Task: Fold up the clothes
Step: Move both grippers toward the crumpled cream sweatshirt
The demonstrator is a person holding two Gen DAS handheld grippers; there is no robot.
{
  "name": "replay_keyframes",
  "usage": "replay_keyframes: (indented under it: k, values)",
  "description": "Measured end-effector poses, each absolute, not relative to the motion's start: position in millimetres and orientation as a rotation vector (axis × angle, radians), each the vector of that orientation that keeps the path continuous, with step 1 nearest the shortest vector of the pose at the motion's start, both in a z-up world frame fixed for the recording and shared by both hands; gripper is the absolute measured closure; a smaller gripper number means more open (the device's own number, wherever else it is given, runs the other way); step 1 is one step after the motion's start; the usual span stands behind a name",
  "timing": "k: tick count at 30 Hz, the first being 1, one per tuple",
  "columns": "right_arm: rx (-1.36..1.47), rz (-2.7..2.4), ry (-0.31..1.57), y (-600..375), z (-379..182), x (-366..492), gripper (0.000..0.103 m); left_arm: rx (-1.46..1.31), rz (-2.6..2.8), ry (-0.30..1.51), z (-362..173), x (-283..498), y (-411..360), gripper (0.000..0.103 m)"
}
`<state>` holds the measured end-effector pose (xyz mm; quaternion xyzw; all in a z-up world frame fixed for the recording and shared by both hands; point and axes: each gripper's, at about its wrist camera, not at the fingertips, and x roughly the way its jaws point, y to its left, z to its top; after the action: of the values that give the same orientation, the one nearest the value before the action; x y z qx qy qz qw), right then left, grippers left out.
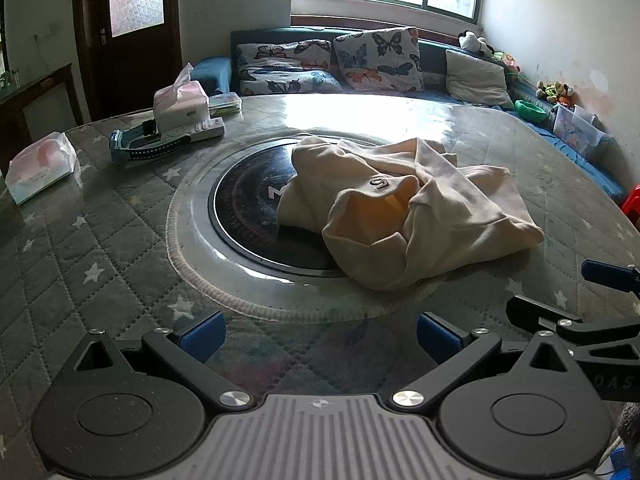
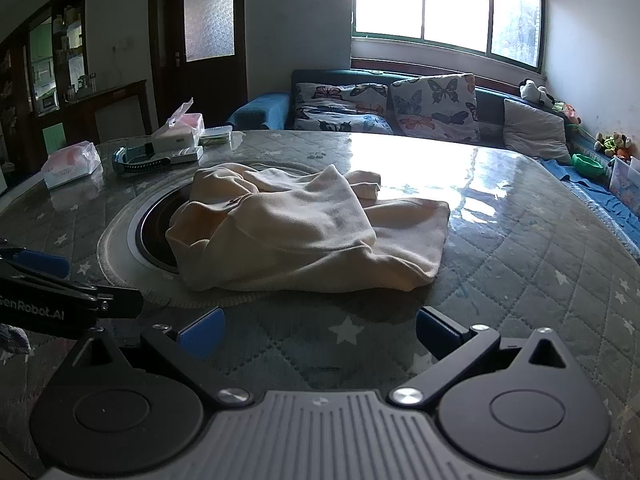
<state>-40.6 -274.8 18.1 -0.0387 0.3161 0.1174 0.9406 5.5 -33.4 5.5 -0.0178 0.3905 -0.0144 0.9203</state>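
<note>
I am holding both claws low over the near edge of the table [image 1: 100, 248], side by side and empty. The left claw [image 1: 318, 338] is standing with its blue pads wide apart, and the right claw [image 2: 318, 334] is standing the same way, gripping nothing. The cream garment [image 1: 404, 208] is lying in a crumpled heap near the middle of the table, partly over the dark round hob [image 1: 244, 200], a little way ahead of both claws.

I am judging the risks from here. The heap is showing several overlapping layers and a gaping opening, so a pinch could catch two layers at once and the cloth would lift as a lump. The table cover is looking glossy, so the garment could slide instead of spreading. A wide sweep to the left could be knocking the tissue box [image 1: 182, 100] or the remote [image 1: 192, 132] behind it.
</note>
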Motion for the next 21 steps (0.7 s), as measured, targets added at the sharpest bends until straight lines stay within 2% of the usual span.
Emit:
replay_keyframes:
  k: [21]
  values:
    - [-0.094, 0.249, 0.651, -266, 20, -19, 0.001, -0.042, -0.019, 0.823, 5, 30, -33, 0.000]
